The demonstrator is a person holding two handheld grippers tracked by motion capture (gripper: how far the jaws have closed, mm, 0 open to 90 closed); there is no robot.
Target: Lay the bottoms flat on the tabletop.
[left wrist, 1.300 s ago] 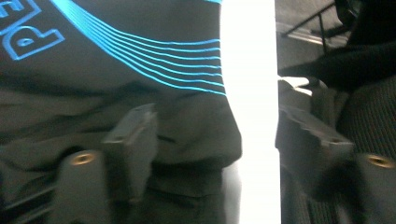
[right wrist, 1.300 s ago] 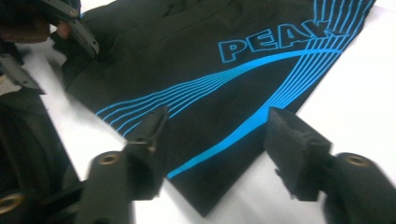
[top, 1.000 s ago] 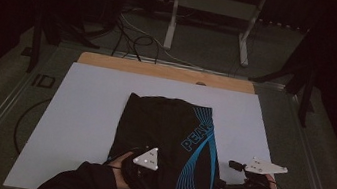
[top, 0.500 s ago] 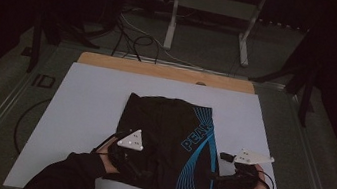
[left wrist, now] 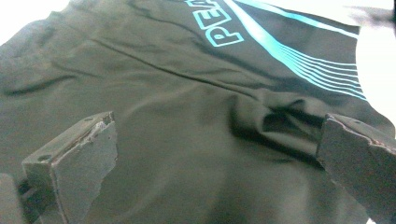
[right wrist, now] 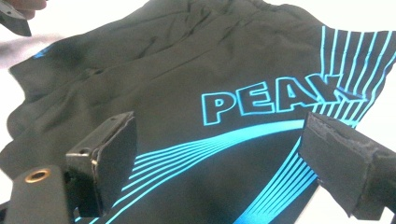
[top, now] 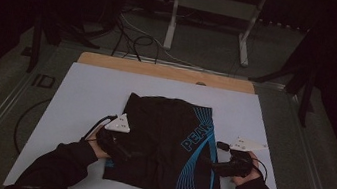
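Note:
A pair of black shorts (top: 165, 139) with cyan stripes and the word PEAK lies flat on the white table top (top: 85, 97). My left gripper (top: 129, 150) is over the shorts' left edge, near the front. In the left gripper view it (left wrist: 217, 126) stands open, jaws wide apart over wrinkled black cloth (left wrist: 187, 93). My right gripper (top: 212, 167) is at the shorts' right edge, by the stripes. In the right gripper view it (right wrist: 217, 121) is open above the PEAK lettering (right wrist: 275, 100), holding nothing.
A wooden strip (top: 165, 71) runs along the table's far edge. Beyond it, cables (top: 134, 39) lie on the floor beside a metal stand (top: 208, 19). Bare white table top flanks the shorts on both sides. A cable (top: 96, 124) trails from the left gripper.
My left gripper has moved left and away from me, from the shorts' middle to their left edge. The right gripper has shifted left toward the shorts' right edge. The shorts lie as before.

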